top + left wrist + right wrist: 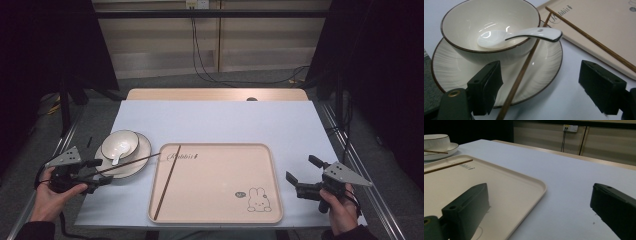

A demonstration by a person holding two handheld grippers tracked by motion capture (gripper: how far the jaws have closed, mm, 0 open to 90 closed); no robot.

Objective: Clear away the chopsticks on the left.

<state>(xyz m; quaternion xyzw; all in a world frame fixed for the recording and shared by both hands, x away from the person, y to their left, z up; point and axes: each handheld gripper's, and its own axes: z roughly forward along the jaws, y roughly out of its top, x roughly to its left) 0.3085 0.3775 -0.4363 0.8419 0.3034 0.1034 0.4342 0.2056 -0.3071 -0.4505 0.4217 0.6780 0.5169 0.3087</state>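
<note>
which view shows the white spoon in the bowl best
The left gripper view: the spoon is close and sharp, scoop in the bowl, handle over the rim. The high view shows it small. In the right gripper view the bowl sits far off and the spoon can't be made out.

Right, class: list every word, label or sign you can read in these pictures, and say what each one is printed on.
"Rabbit": script lettering near the far left corner of the tray, partly crossed by a chopstick.
Small mark in a speech bubble beside the rabbit drawing: too small to read.
Wall socket label: blurred.
</note>
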